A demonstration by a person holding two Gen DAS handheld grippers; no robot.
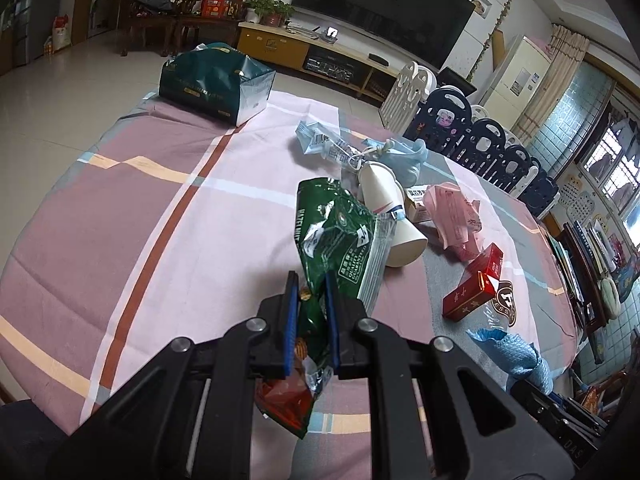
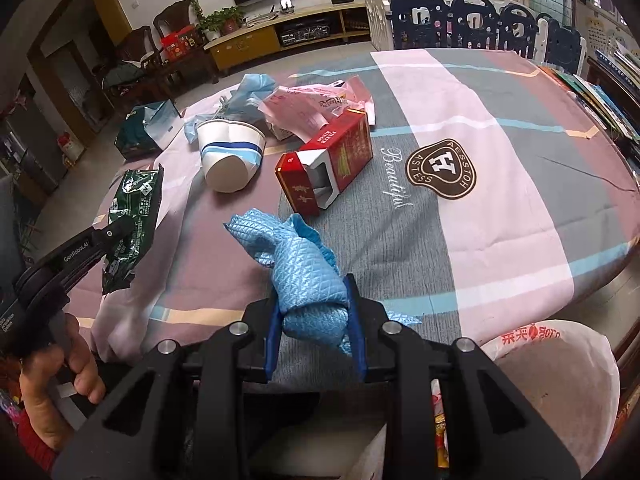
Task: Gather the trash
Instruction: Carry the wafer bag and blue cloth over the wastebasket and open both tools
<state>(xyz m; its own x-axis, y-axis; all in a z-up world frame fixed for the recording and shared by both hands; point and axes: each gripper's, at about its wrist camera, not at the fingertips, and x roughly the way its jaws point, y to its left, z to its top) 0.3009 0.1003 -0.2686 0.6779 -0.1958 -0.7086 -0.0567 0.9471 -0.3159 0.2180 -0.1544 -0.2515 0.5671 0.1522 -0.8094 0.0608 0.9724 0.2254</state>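
cup [image 2: 230, 152] left of carton [image 2: 332, 160], on table [image 2: 500, 120]

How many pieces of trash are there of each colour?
Green: 1, wrapper in left claw
Blue: 3, cloth in right claw, glove, wrapper
White: 2, cups
Pink: 1, bag
Red: 1, box
Total: 8

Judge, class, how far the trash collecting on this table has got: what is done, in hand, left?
Done: nothing visibly finished. In hand: the left gripper is shut on the green wrapper; the right gripper is shut on the blue cloth. Left on the table: paper cup, red box, pink wrapper.
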